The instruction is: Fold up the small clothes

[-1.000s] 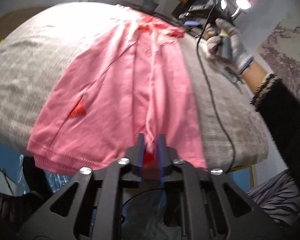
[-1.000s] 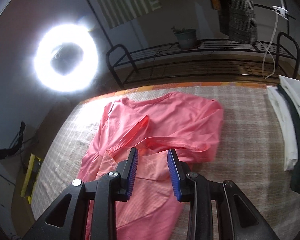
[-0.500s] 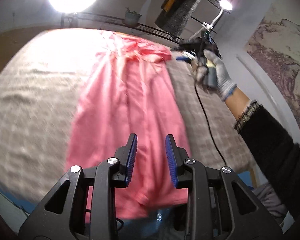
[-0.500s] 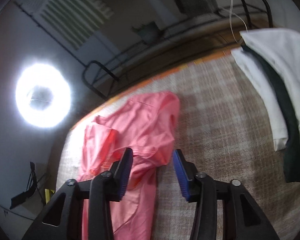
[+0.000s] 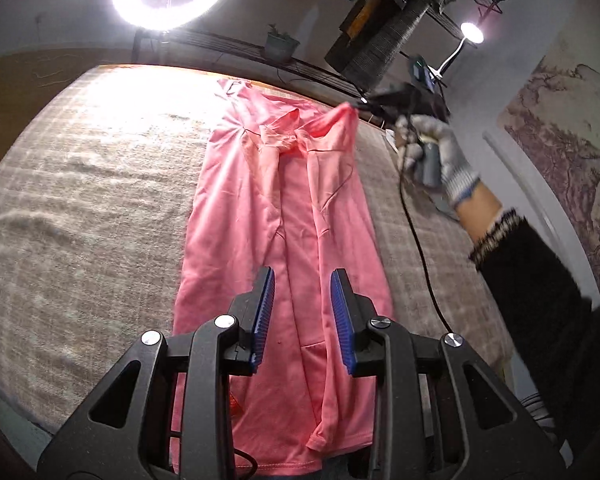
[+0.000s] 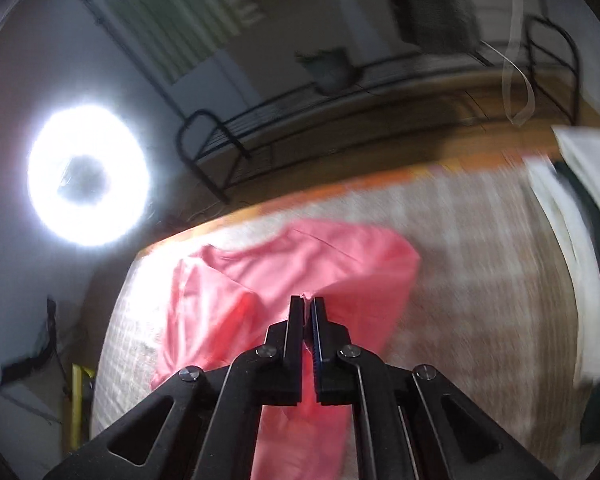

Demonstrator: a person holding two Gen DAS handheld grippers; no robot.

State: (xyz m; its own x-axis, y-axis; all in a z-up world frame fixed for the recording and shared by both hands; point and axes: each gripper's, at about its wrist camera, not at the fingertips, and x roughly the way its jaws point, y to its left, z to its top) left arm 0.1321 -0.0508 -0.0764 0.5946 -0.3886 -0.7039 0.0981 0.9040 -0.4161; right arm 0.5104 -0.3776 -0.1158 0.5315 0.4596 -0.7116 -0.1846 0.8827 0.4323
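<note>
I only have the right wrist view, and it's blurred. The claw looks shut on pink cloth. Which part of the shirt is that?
Observer: The right claw has just closed on the shirt at its far right corner, by the shoulder, lifting it.
Operator: And the left claw?
Observer: The left claw is open above the near half of the shirt, gripping nothing.
Operator: Is the shirt folded?
Observer: Both sides lie folded inward, forming a long strip on the blanket.

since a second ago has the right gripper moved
Yes. The right gripper went from the pink shirt's middle to its far corner, nearer the black rack; its jaws have just closed on that fabric.
</note>
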